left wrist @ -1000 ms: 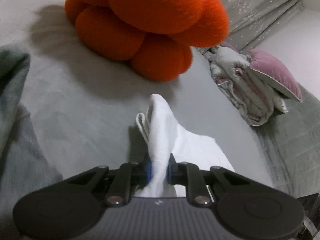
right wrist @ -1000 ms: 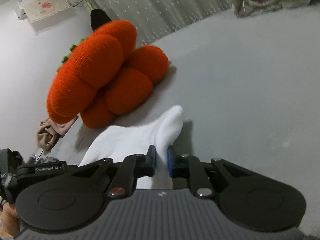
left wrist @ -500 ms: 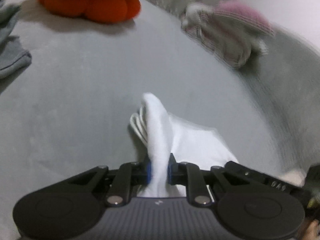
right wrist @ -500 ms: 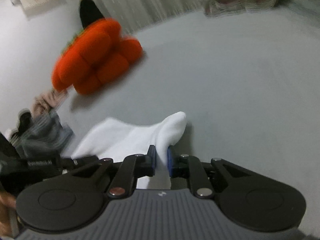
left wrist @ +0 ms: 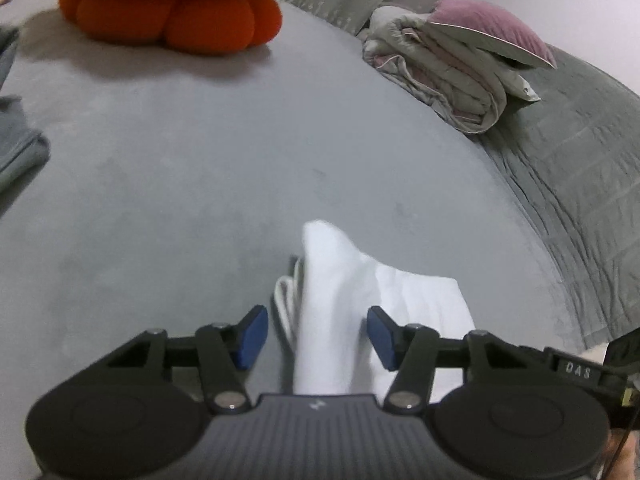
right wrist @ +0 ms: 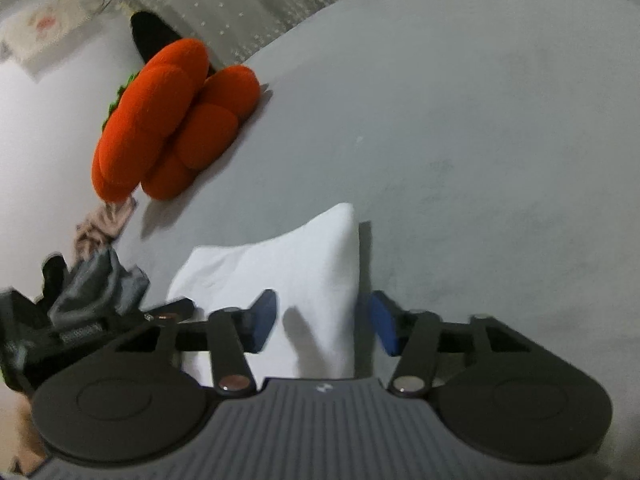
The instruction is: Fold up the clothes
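Straddling white garment (left wrist: pixel 344 300), both claws spread

The left gripper (left wrist: pixel 316 332) stands with jaws spread wide, blue pads (left wrist: pixel 252 336) clear of the white garment (left wrist: pixel 360 300) on both sides. The garment lies folded on the grey bed surface (left wrist: pixel 200 168), one ridge raised between the pads (edge layers visible at left). Beyond: orange cushion (left wrist: pixel 172 12), bundled bedding (left wrist: pixel 452 80), pink pillow (left wrist: pixel 492 28).

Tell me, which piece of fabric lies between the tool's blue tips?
The white garment; the grey clothing lies far left, the bundled quilt far back.
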{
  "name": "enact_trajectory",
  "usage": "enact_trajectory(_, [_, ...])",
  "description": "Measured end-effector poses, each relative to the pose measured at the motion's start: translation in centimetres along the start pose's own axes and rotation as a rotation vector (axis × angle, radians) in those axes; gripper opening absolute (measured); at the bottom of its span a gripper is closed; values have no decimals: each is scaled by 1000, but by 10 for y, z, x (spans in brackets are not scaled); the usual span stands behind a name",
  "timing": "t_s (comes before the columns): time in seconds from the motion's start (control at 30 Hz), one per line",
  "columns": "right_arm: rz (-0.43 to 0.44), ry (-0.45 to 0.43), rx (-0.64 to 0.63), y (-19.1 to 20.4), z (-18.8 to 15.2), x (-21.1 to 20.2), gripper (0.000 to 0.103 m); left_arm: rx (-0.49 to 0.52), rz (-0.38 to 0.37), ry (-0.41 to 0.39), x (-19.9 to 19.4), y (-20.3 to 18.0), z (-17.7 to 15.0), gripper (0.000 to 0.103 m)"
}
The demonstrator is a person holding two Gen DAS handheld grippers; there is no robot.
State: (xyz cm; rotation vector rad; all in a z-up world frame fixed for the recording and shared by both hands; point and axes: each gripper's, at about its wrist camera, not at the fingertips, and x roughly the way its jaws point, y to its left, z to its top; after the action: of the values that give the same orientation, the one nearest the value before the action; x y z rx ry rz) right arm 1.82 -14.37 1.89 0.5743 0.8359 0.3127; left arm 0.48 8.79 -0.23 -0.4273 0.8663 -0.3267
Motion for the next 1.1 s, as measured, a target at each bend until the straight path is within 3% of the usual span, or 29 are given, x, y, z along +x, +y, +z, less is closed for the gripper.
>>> enact_trajectory(0.03, [6,0,20,-2,2,4,42,9,7,-2,2,-1,0,35])
enact_trajectory(0.1, [15,6,34,-5,4,9,30,26,20,-6,6,-2,-1,27])
enact_trajectory(0.17, [12,12,15,-3,5,11,21,38,24,-9,8,-6,-1,24])
enact_trajectory(0.27, [-4,-2,-21,2,5,6,17,55,30,-14,1,-4,-4,23])
enact_trajectory(0.47, [-34,-14,-61,3,1,2,16,67,37,-23,-2,-5,-10,23])
enact_trajectory(0.57, [-54,-6,-90,4,1,5,18,73,35,-25,-2,-6,-12,28])
enact_trajectory(0.6, [-60,-6,-99,5,2,4,24,73,35,-25,-3,-6,-12,28])
enact_trajectory(0.67, [-53,-18,-83,4,5,1,44,58,34,-29,-6,-5,-11,30])
enact_trajectory(0.77, [-106,-62,-68,2,9,-4,45,32,54,-66,-13,-2,-6,31])
enact_trajectory(0.93, [-163,-152,-202,17,11,-11,43,74,66,-149,-28,-7,0,30])
enact_trajectory(1.0, [-122,-162,-239,24,10,-11,38,110,77,-183,-33,-12,1,29])
enact_trajectory(1.03, [-119,-158,-263,27,8,-9,32,118,62,-198,-34,-13,1,28])
enact_trajectory(1.1, [-115,-150,-313,33,4,-4,31,149,18,-214,-34,-17,0,28])
